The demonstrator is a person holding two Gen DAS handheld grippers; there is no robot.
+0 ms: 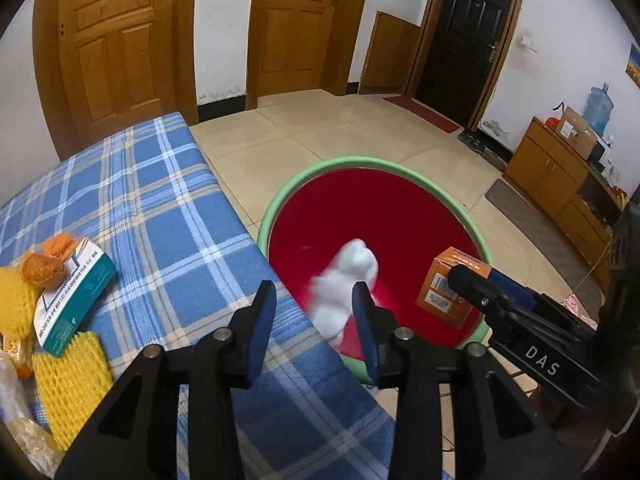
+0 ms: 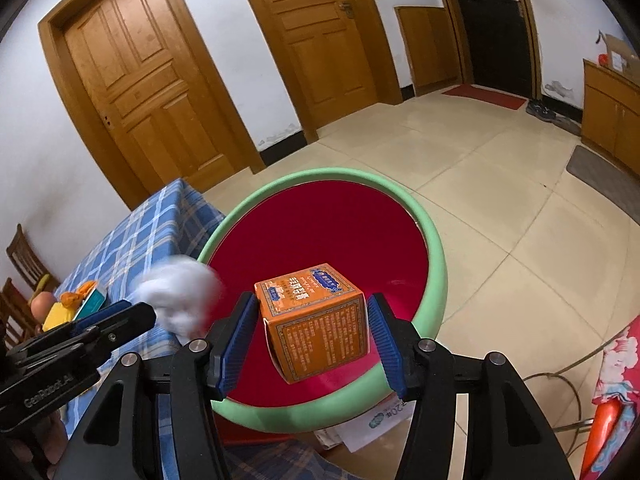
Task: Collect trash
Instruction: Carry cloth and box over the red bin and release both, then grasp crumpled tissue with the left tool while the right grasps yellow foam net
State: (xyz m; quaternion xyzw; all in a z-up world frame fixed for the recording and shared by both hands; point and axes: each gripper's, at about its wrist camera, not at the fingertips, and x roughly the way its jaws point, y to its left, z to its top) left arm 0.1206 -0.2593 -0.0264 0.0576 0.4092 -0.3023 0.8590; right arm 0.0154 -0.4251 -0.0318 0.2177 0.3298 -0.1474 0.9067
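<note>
Your left gripper (image 1: pixel 316 312) stands part open over the table edge; the blurred white tissue wad (image 1: pixel 344 284) is clear of its left pad, loose above the red basin (image 1: pixel 360 216). Your right gripper (image 2: pixel 312 340) is open, pads just off the orange box (image 2: pixel 316 320), which hangs tilted over the same basin.

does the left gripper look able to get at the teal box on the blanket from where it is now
Probably yes. The teal box lies in the open on the plaid blanket, with only an orange net on its far end. The left gripper has open jaws, and the white wad is blurred just beyond them.
</note>
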